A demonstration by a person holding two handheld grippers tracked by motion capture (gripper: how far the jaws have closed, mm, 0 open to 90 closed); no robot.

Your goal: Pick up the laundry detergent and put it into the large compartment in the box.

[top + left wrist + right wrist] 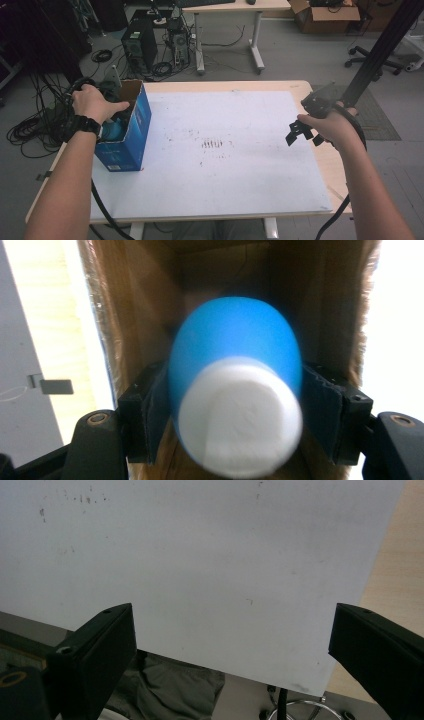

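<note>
While inside cardboard box, left claw loosely flanks smooth blue bottle; right claw wide, empty.

Box on mat, at its left edge. Bottle inside box, between your left gripper's jaws. Your right gripper well right of box, over mat's right edge.

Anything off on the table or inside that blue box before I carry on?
Nothing is spilled or broken. The white mat carries dark scuff marks near its middle, which look like plain wear. The blue box sits at the table's left edge, close to overhanging. Inside it, the blue and white object lies between the left gripper pads.
</note>
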